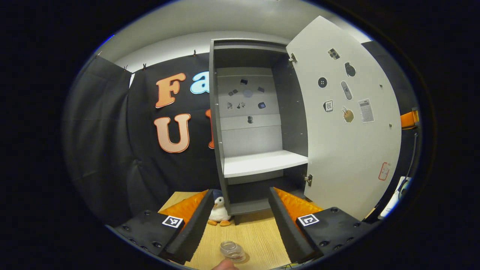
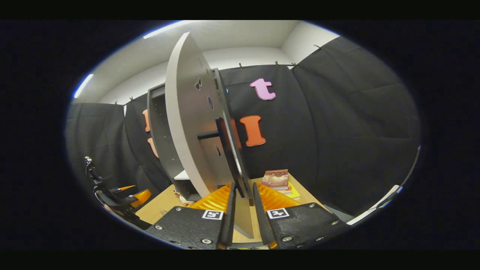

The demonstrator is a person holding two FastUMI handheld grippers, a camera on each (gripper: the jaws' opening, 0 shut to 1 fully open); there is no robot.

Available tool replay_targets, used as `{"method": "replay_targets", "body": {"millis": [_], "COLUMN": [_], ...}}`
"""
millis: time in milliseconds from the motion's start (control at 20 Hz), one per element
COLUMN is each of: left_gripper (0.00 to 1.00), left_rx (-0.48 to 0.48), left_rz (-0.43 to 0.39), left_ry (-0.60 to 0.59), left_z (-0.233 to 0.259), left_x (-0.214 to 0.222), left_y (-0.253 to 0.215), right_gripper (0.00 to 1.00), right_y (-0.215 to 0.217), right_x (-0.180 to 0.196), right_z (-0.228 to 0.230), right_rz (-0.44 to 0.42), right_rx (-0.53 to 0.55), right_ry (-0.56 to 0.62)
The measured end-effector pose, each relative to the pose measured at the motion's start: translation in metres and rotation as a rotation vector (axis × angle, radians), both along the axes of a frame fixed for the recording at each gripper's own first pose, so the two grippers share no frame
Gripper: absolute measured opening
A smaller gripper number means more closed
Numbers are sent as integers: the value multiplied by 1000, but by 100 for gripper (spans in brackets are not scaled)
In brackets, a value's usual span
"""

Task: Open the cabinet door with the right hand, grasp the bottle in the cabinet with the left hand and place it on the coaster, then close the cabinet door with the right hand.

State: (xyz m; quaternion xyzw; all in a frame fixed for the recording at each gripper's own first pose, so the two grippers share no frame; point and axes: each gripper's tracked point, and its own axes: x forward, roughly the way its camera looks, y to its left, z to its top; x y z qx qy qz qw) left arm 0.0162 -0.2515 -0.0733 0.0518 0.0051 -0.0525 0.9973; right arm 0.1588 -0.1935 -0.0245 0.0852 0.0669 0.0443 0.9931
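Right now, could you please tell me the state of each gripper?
Left gripper: open, holding nothing; the bottle stands on the table below it.
Right gripper: nearly closed around the edge of the open cabinet door.

Wooden table (image 1: 258,232) bearing the open cabinet (image 1: 262,204); a plush penguin (image 1: 219,212) stands just left of the cabinet's base; a clear bottle (image 1: 233,251) stands before the cabinet; stacked books (image 2: 277,180) lie right of it.
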Motion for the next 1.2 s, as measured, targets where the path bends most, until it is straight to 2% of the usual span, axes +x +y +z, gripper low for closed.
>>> {"method": "replay_targets", "body": {"millis": [50,200,250,300,350,600,950,1000,1050,1100,1200], "left_gripper": [95,95,95,95,95,95,95,95,95,95,95], "left_rx": [7,0,-2,0,-1,8,-1,-3,-5,-6,-8], "left_rz": [8,36,37,43,44,41,78,84,90,97,116], "left_ry": [0,-4,3,14,22,17,35,40,42,46,53], "left_z": [0,3,1,-2,-3,-2,-7,-9,-9,-10,-13], "left_x": [1,5,6,7,8,8,12,11,12,12,13], "left_y": [2,13,13,15,16,20,45,49,55,59,72], "right_gripper": [31,34,45,45,34,34,34,44,44,35,40], "right_y": [-1,1,3,6,8,23,79,89,98,105,119], "right_x": [-2,1,-1,-1,-1,-2,-2,2,5,6,9], "right_z": [1,6,7,6,6,7,2,2,2,2,1], "right_rz": [4,3,0,0,1,6,119,140,160,174,204], "right_rx": [-5,-39,-48,-55,-65,-99,-98,-101,-106,-106,-99], "right_ry": [-5,-29,-32,-30,-29,-41,-50,-56,-58,-58,-61]}}
